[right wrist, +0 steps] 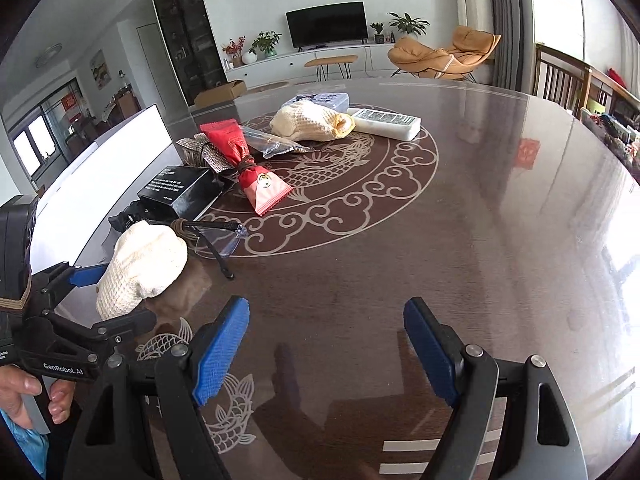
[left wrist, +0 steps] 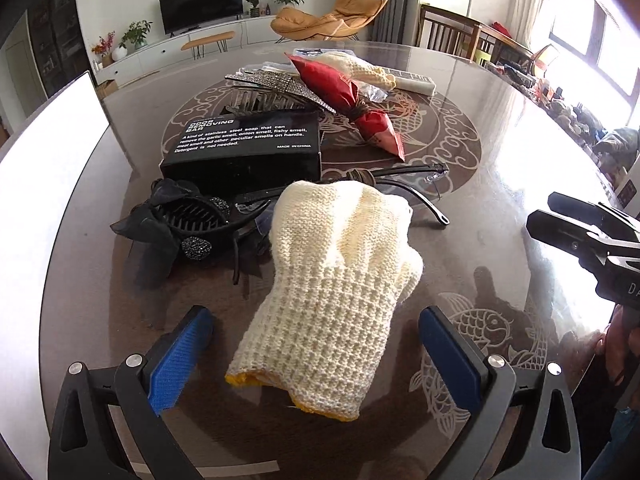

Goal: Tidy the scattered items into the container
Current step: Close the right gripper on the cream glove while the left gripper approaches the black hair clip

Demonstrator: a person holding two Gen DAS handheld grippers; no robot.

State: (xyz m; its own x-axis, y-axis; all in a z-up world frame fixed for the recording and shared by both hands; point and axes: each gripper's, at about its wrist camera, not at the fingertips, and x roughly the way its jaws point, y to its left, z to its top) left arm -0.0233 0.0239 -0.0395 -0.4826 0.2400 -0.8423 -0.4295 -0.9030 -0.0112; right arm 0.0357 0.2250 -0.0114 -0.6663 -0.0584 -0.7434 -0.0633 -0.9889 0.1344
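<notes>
Nothing is seen tidied yet: a knitted glove (left wrist: 336, 300) lies centre frame between the wide-open, empty left gripper (left wrist: 316, 344); the right gripper (right wrist: 326, 344) is open and empty too, and clutter (left wrist: 248, 148) is left on the bench (left wrist: 500, 184).

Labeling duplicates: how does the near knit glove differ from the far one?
The near glove lies flat between the open left gripper fingers, draped over the glasses. The far glove is bunched up, beside the white remote. The near one's yellow cuff edge shows; the far one's is folded over. Both are cream knit.
</notes>
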